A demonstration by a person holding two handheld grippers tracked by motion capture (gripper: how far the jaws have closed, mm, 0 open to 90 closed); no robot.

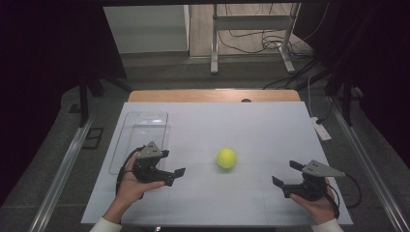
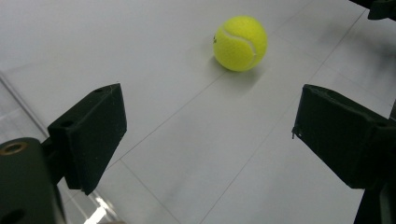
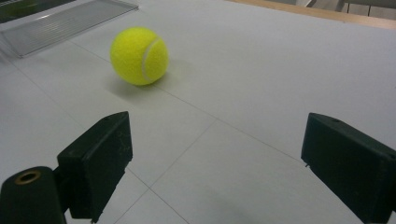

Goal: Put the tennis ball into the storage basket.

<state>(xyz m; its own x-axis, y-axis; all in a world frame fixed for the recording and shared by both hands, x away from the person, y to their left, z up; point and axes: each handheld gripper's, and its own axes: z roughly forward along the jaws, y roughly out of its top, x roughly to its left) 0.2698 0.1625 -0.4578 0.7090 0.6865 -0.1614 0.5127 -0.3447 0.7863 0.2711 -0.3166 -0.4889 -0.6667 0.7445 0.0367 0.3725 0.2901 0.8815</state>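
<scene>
The fuzzy yellow tennis ball (image 1: pixel 226 158) lies at two o'clock from the left gripper (image 1: pixel 175 172), ten o'clock from the right gripper (image 1: pixel 285 175). Both grippers gape wide, holding nothing. At the left gripper's eleven o'clock sits a clear plastic rectangular tray (image 1: pixel 140 126), nothing visible inside.

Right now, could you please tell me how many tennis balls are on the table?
1: a yellow felt tennis ball rests on the white table surface, between the left hand-held gripper and the right hand-held gripper, right of the clear plastic tray.

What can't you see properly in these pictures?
- Tennis ball: its printed mark is too small in the high view and turned to the ball's edge in the left gripper view.
- Clear tray: cut off by the top left edge in the right gripper view.
- Person's arms: cut off by the high view's bottom edge.
</scene>
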